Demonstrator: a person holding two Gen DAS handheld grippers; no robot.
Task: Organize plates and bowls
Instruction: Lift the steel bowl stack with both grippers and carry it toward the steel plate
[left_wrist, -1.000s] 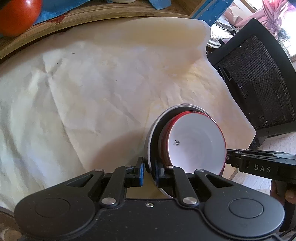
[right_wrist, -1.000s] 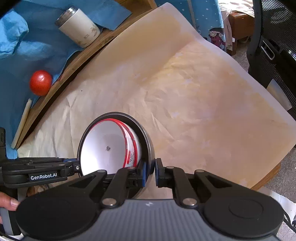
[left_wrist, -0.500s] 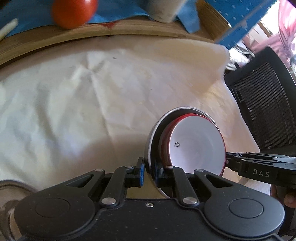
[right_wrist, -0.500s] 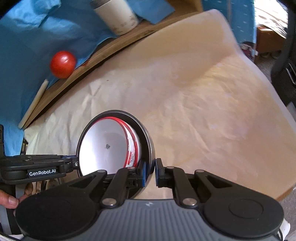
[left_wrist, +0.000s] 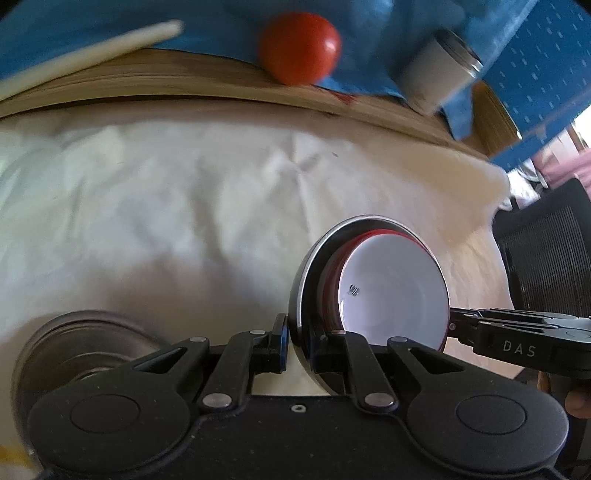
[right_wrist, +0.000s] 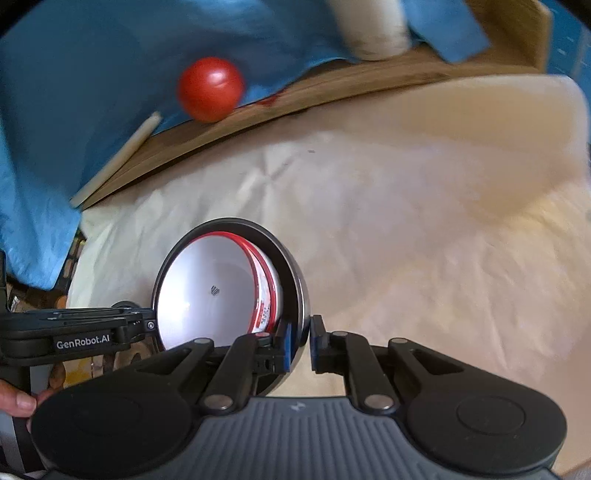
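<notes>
Both claws pinch opposite rims of one metal bowl (left_wrist: 306, 266): the left claw (left_wrist: 297, 341) is clamped on its near rim, and the right claw (right_wrist: 300, 343) is clamped likewise on the far side. A red-rimmed white bowl (left_wrist: 395, 291) nests inside it, and the stack hangs tilted in the lower middle of both frames, above the cream paper (left_wrist: 166, 206) covering the desk. Wide bare paper lies above and to the right in the right wrist view. A wooden edge (right_wrist: 258, 122) bounds the paper toward the top, with a tomato (right_wrist: 210, 88), a pale stick (right_wrist: 118, 158) and a cylinder container (left_wrist: 439, 70) on blue cloth (right_wrist: 74, 74) beyond. Only the left view shows another metal dish (left_wrist: 85, 347) at lower left and a mesh chair (left_wrist: 550, 258) at right.
</notes>
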